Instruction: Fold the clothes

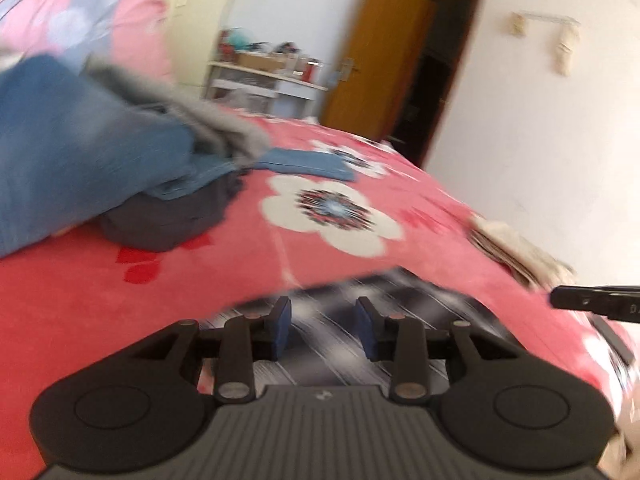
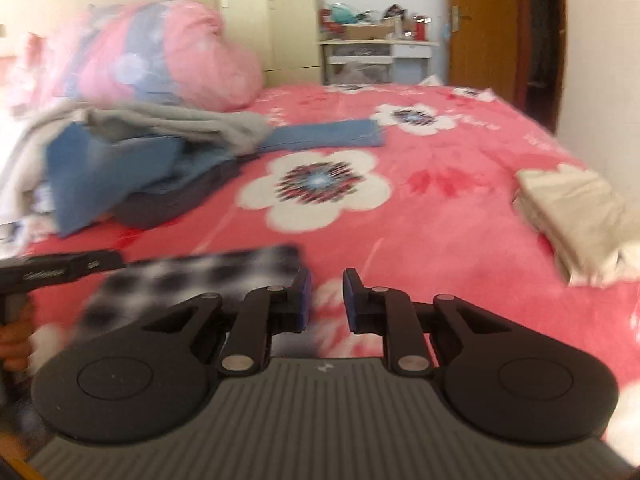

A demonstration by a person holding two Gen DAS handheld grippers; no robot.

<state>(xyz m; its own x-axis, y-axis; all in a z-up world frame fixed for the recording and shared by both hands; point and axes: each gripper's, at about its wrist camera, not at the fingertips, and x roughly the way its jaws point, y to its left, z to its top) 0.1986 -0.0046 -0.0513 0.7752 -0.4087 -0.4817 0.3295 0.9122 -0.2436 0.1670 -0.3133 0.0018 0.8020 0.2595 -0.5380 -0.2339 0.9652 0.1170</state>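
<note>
The checked garment (image 1: pixel 360 300), black and white and blurred, lies on the pink flowered bed cover (image 1: pixel 80 320) at the near edge of the bed, and everything else is placed from it here. The left gripper (image 1: pixel 324 328) hangs right over it, fingers (image 1: pixel 282 328) partly apart with checked cloth showing in the gap; whether the pads press on any fold I cannot tell. The right gripper (image 2: pixel 326 300) sits just off the garment's right-hand edge, over bare bed cover, fingers parted by a narrow gap and holding nothing.

Beyond the checked garment and to its left lies the unsorted heap of clothes (image 2: pixel 132 160): blue denim, grey knit, something dark beneath. Well beyond it a blue piece (image 2: pixel 328 134) lies flat. To its right, near the bed's edge, rests a folded cream item (image 2: pixel 576 208).

As I judge it, the step in hand is the start of folding the checked garment, already spread flat. The next move calls for each gripper to settle on an edge or corner, pinch a single layer, and carry it over evenly.

A small pale mark sits on each gripper body, and faint lettering on the side of the other gripper is seen in each view; none of it is legible
</note>
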